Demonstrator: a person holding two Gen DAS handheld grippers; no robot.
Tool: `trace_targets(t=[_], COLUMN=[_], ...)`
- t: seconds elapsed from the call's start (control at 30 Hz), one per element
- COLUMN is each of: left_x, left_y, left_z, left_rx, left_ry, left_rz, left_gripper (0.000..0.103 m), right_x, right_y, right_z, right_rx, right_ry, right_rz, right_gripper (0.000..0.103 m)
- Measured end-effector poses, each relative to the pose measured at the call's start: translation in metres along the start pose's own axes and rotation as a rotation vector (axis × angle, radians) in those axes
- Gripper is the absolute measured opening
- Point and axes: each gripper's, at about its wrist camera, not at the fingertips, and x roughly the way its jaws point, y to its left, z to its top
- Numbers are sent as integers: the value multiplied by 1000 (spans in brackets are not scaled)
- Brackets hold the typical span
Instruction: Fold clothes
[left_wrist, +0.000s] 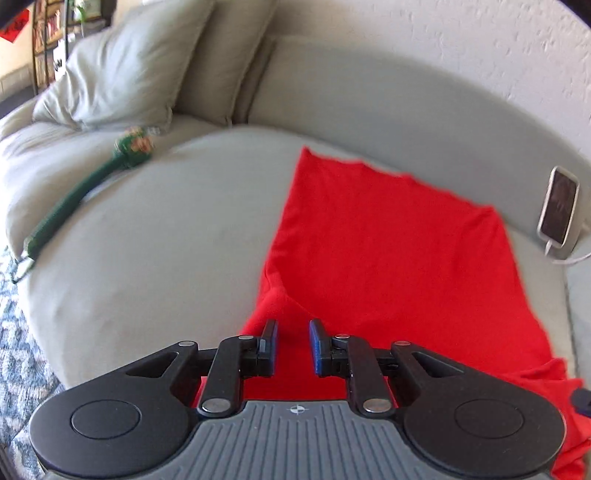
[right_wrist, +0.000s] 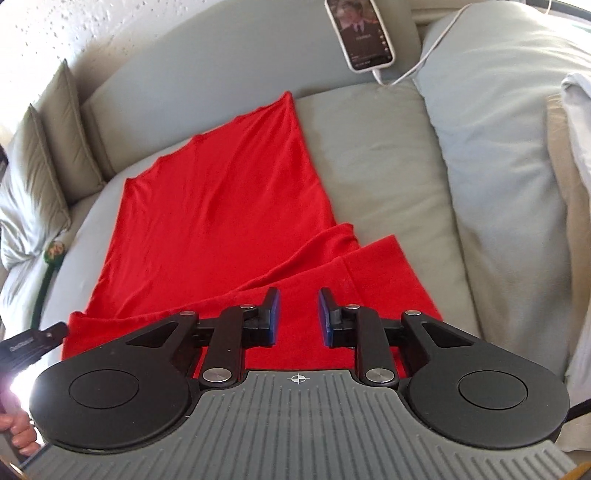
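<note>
A red garment (left_wrist: 388, 240) lies spread flat on the grey sofa seat (left_wrist: 147, 240), its length running away from me, with a sleeve folded across its near end (right_wrist: 332, 266). My left gripper (left_wrist: 293, 326) hovers over the garment's near left corner. Its blue-padded jaws stand a little apart, and only cloth lying below shows in the gap. My right gripper (right_wrist: 298, 295) is over the sleeve fold at the near right, jaws likewise apart and pinching nothing. In the right wrist view, the left tool's black body (right_wrist: 33, 341) and a hand (right_wrist: 18, 432) show at the left edge.
A phone (right_wrist: 364, 33) on a white cable leans on the sofa back beyond the garment. A green stick-shaped toy (left_wrist: 74, 195) lies on the seat to the left, under grey pillows (left_wrist: 122, 70). Pale bedding (right_wrist: 517, 166) is piled at the right. A patterned rug (left_wrist: 18, 350) covers the floor.
</note>
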Motion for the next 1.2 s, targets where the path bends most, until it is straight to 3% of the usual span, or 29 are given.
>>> trace_targets(t=[0.07,0.13,0.3,0.37,0.47,0.57,0.63,0.67,0.73,0.9,1.03,1.13,1.2], left_x=[16,28,11,-8,-37,-41,-25,-13,14,26,-1,-37,-49], left_y=[20,46,76,84,59,13,-8,-11,0,30,46,34,26], left_z=[-1,-5,3,4,5,-3,-8,-8,-7,3,4,-8,-15], left_rx=[-75,-182,-297,-343,-201,34,127,134,88,20,-52,8,37], left_ry=[7,11,-4,-26,-84,-53,-19,5,43,55,54,-4,-5], left_rz=[67,146,136,116,-34,-167,-133,-80,74,204,171,109,68], left_gripper=[7,8,8,7,6,9,12,12,10,11,10,11,17], right_x=[4,6,-1,-5,-8,5,13,15,16,7,6,17,30], right_y=[4,7,-2,-5,-6,0,6,10,15,5,-3,0,6], right_z=[0,-1,4,7,8,6,4,3,2,3,3,-4,-13], right_rx=[-15,-30,-28,-42,-69,-98,-99,-102,-120,-145,-135,-177,-260], right_ry=[6,10,-17,-36,-59,-25,-2,6,9,4,3,21,45], right_rz=[11,21,33,28,23,24,25,27,31,12,3,-27,-85], right_gripper=[25,25,26,37,42,42,42,41,41,41,41,42,43])
